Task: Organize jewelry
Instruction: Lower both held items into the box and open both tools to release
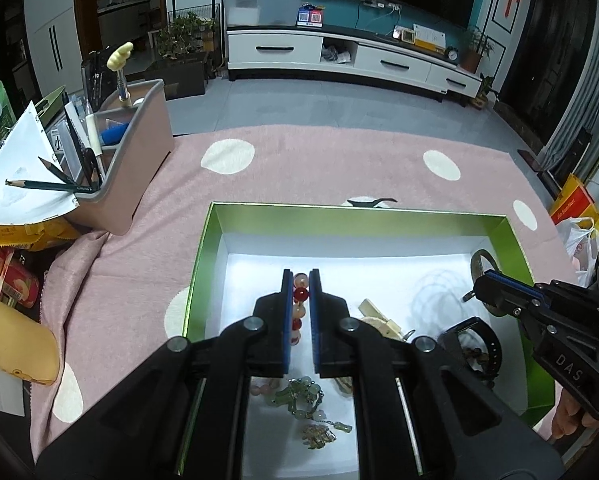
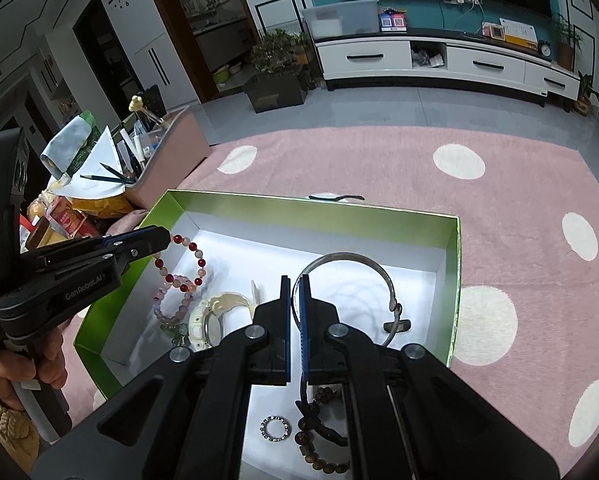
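Note:
A green box with a white floor (image 1: 339, 211) (image 2: 299, 205) lies on the pink dotted cloth. Over its left half, my left gripper (image 1: 300, 274) (image 2: 167, 239) is shut on a red and pink bead bracelet (image 1: 300, 294) (image 2: 197, 256), which hangs down into the box. My right gripper (image 2: 295, 280) (image 1: 477, 285) is shut on a thin silver bangle (image 2: 355, 258) (image 1: 479, 260) over the box's right half. On the box floor lie a cream watch (image 2: 207, 320), a green jade chain (image 1: 303, 396), a small sparkly ring (image 2: 274, 428), a brown bead bracelet (image 2: 319, 452) and a black watch (image 1: 487, 344).
A pink desk organiser (image 1: 139, 152) with pencils and pens stands left of the box, with snack packets (image 1: 3, 268) beside it. The pink cloth (image 2: 499, 200) stretches to the right and beyond the box. A person's hand (image 2: 27, 368) grasps the left gripper's handle.

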A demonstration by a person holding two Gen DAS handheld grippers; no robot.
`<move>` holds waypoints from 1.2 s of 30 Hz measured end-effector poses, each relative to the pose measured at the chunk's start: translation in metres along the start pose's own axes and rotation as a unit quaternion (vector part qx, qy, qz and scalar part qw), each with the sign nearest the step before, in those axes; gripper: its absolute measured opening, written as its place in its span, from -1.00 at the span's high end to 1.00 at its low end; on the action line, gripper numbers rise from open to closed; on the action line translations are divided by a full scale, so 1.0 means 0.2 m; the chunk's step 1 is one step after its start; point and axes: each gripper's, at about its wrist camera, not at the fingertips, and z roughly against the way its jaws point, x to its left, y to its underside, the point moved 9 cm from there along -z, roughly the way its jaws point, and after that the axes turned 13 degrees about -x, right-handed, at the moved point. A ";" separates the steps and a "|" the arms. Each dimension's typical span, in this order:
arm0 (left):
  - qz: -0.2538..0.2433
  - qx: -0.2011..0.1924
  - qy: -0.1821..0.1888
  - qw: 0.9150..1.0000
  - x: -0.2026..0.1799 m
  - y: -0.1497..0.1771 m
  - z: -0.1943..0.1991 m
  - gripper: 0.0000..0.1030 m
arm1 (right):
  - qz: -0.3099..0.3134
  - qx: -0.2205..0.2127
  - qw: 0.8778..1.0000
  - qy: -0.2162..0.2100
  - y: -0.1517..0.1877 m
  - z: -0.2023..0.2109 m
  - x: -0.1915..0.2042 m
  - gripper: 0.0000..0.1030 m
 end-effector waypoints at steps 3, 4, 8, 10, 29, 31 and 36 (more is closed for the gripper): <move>-0.002 0.006 -0.004 1.000 0.01 0.01 -0.03 0.86 | 0.000 0.003 1.000 0.002 0.01 -0.01 -0.01 0.94; -0.003 0.008 -0.004 1.000 0.00 0.02 -0.03 0.86 | 0.000 0.004 1.000 0.003 0.01 -0.02 -0.01 0.94; -0.008 0.014 -0.008 1.000 0.00 0.03 -0.05 0.86 | -0.001 0.011 1.000 0.005 0.02 -0.04 -0.02 0.94; -0.010 0.016 -0.009 1.000 0.00 0.04 -0.06 0.86 | -0.002 0.013 1.000 0.005 0.02 -0.04 -0.02 0.94; -0.017 0.030 -0.014 0.999 0.02 0.07 -0.10 0.86 | -0.007 0.043 0.999 0.009 0.06 -0.11 -0.02 0.94; -0.017 0.031 -0.014 0.999 0.02 0.07 -0.10 0.86 | -0.006 0.047 0.999 0.010 0.07 -0.11 -0.02 0.94; -0.018 0.034 -0.016 0.999 0.02 0.08 -0.11 0.86 | -0.004 0.054 0.998 0.012 0.08 -0.12 -0.02 0.94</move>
